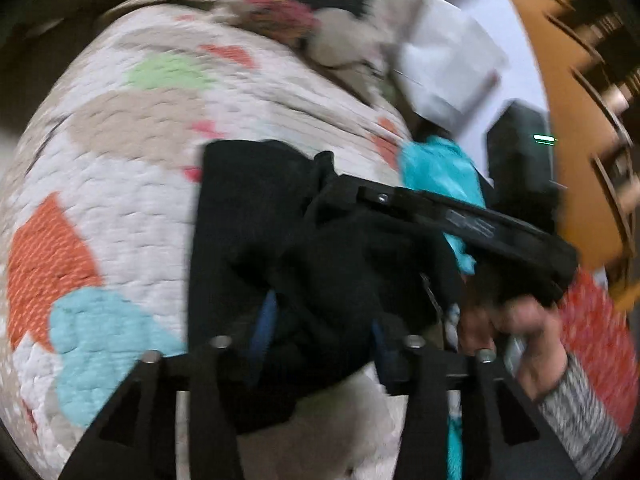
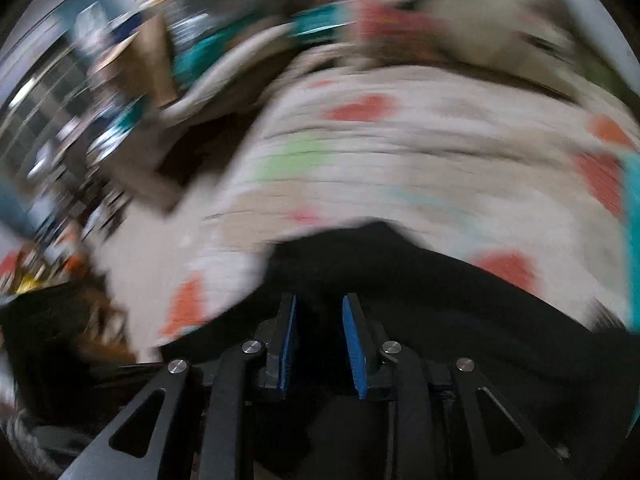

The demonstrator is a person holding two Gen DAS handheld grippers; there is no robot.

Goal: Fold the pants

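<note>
Left gripper [image 1: 320, 320]: blue-padded fingers [image 1: 266, 320] spread wide, black pants [image 1: 256, 216] bunched between them; whether they pinch the cloth, cannot tell.

Right gripper [image 2: 319, 320]: blue pads [image 2: 354, 340] parted by a narrow gap, hovering over the black fabric [image 2: 440, 320], nothing visibly caught between them.

In the left wrist view the right gripper [image 1: 332, 190] reaches onto the pants' upper edge, the person's hand [image 1: 516, 332] on its grip.

Pants lie on a quilted bedspread [image 1: 120, 184] with coloured patches. Turquoise cloth [image 1: 436, 168] just beside. Both views blurred.
</note>
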